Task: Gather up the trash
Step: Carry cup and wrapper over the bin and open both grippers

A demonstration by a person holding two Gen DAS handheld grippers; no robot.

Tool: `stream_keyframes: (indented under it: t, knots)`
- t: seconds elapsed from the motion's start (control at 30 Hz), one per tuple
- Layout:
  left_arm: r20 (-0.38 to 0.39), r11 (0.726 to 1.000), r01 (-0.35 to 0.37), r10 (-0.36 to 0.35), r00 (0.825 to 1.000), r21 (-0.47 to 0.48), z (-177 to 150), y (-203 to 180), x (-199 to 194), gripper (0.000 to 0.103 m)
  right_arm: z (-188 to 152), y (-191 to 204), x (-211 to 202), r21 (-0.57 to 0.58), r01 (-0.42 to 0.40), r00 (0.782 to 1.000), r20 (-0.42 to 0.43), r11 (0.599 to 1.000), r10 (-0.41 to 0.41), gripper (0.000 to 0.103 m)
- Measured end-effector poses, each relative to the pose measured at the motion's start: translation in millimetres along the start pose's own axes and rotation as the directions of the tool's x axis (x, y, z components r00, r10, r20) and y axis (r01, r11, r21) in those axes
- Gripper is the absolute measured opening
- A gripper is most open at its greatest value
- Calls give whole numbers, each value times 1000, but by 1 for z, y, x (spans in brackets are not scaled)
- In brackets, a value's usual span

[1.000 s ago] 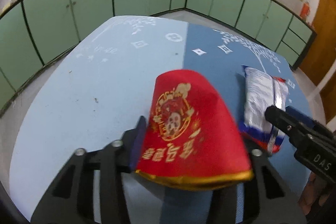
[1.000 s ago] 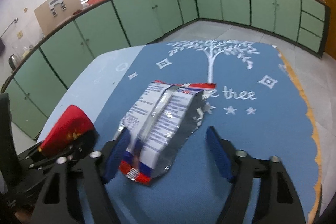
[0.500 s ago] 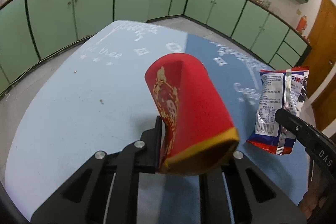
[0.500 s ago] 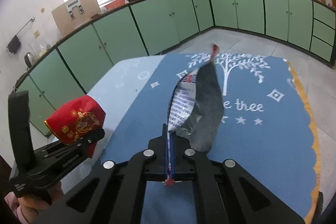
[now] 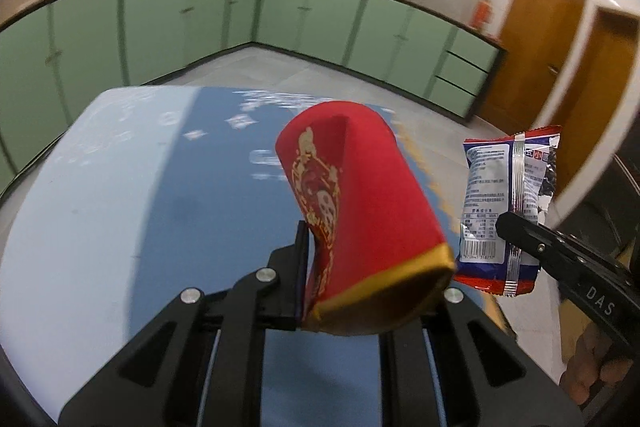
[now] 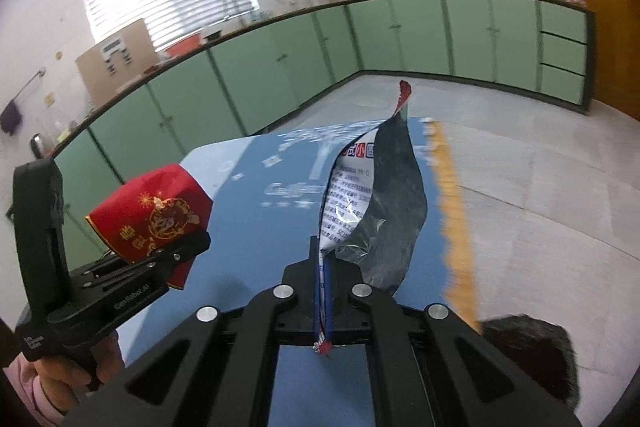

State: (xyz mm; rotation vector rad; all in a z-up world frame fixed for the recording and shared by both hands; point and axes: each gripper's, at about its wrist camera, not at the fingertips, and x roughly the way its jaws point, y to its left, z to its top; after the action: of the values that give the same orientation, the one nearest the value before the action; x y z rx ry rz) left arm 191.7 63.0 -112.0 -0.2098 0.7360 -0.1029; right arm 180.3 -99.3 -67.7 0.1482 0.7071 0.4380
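A red paper cup with gold print and a gold rim (image 5: pixel 356 211) hangs above the table, squashed between the jaws of my left gripper (image 5: pixel 320 267). From the right wrist view the same red cup (image 6: pixel 156 211) shows at the left, held by the left gripper (image 6: pixel 188 247). My right gripper (image 6: pixel 325 267) is shut on the bottom edge of a white, blue and red snack wrapper (image 6: pixel 372 203), which stands up edge-on with its silver inside showing. In the left wrist view that snack wrapper (image 5: pixel 504 203) hangs at the right, in the right gripper (image 5: pixel 508 223).
Below lies a table with a blue and pale blue cloth (image 5: pixel 160 211) printed with white shapes and edged in orange (image 6: pixel 452 195). Green cabinets (image 6: pixel 420 35) line the walls, and wooden doors (image 5: pixel 536 39) stand at the right. A dark furry object (image 6: pixel 532 359) lies low at the right. A hand (image 6: pixel 52 383) holds the left gripper.
Both grippers have shut on their items and lifted them off the table: the cup is squashed in the left, the wrapper raised upright in the right. Both views have swung to the right.
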Motion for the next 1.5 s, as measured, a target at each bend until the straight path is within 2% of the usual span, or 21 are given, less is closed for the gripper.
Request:
stream_keyframes:
  t: [0.17, 0.37, 0.57, 0.8, 0.87, 1.0, 1.07, 1.13, 1.37, 1.5]
  knots:
    - [-16, 993, 90, -89, 996, 80, -10, -62, 4, 12, -16, -43, -45, 58, 109, 994, 24, 992, -111, 2]
    - [-40, 971, 175, -171, 984, 160, -28, -125, 10, 12, -40, -93, -90, 139, 229, 971, 32, 963, -235, 2]
    - [-87, 943, 259, -246, 965, 209, -46, -172, 20, 12, -59, -122, -119, 183, 300, 950, 30, 936, -310, 2]
    - [-167, 903, 350, -316, 934, 250, -68, -220, 38, 13, -88, -153, -142, 252, 348, 932, 10, 903, -362, 2]
    - [-199, 891, 369, -323, 925, 266, -73, -228, 46, 14, -94, -163, -146, 270, 358, 928, 3, 894, -373, 2]
    - [-231, 885, 370, -312, 922, 284, -85, -235, 51, 21, -100, -174, -149, 294, 368, 924, -9, 882, -382, 2]
    - [-231, 885, 366, -306, 923, 289, -86, -235, 51, 40, -104, -177, -149, 300, 368, 925, -16, 880, -381, 2]
    - [-220, 887, 359, -303, 927, 291, -84, -233, 50, 47, -106, -178, -147, 307, 367, 925, -23, 878, -378, 2]
    - [-192, 904, 332, -287, 939, 271, -78, -223, 44, 49, -108, -174, -138, 302, 344, 936, -38, 889, -349, 3]
    - [-170, 916, 311, -274, 947, 253, -71, -214, 41, 52, -109, -175, -131, 289, 343, 938, -57, 894, -342, 10]
